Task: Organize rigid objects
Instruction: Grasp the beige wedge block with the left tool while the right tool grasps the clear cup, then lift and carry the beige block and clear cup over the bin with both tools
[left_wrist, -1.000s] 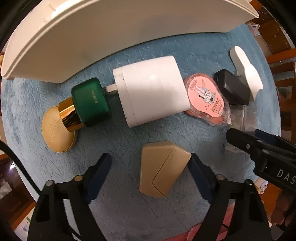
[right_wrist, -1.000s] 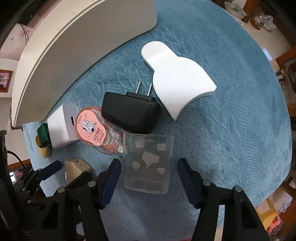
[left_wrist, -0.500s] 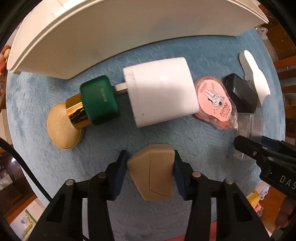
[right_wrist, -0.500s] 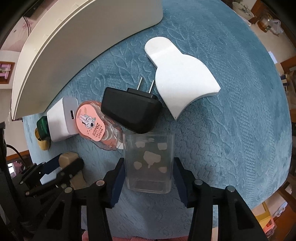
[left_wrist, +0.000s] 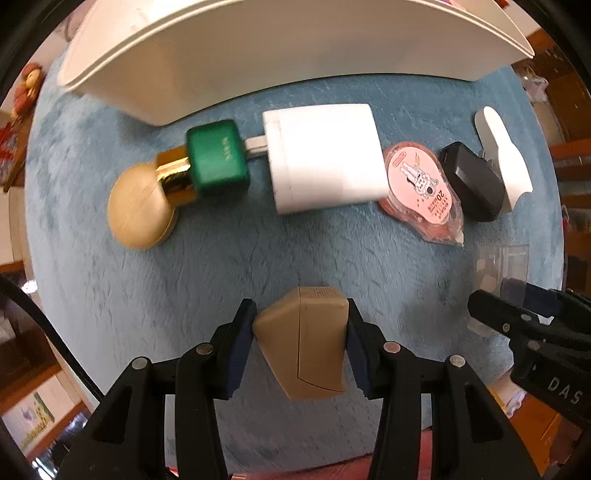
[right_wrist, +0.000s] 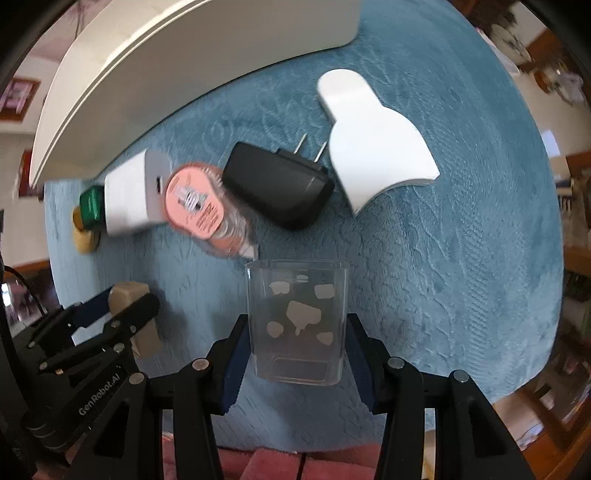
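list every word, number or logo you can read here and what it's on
"GenRobot.AI": on the left gripper body, right wrist view.
"DAS": cut off, on the right gripper body, left wrist view.
"20": on the pink tape dispenser; its other print is too small to read.
Green bottle: pale lettering, too blurred to read.

Both grippers have closed onto their objects

The left gripper (left_wrist: 300, 341), whose jaws stood wide of the tan wedge-shaped block (left_wrist: 304, 343) a second ago, has just been closing and now presses both pads against the block's sides, which has turned so its narrow end points left. The right gripper (right_wrist: 295, 363) has likewise just closed from a loose straddle onto the clear plastic container (right_wrist: 297, 321), pads touching both walls.
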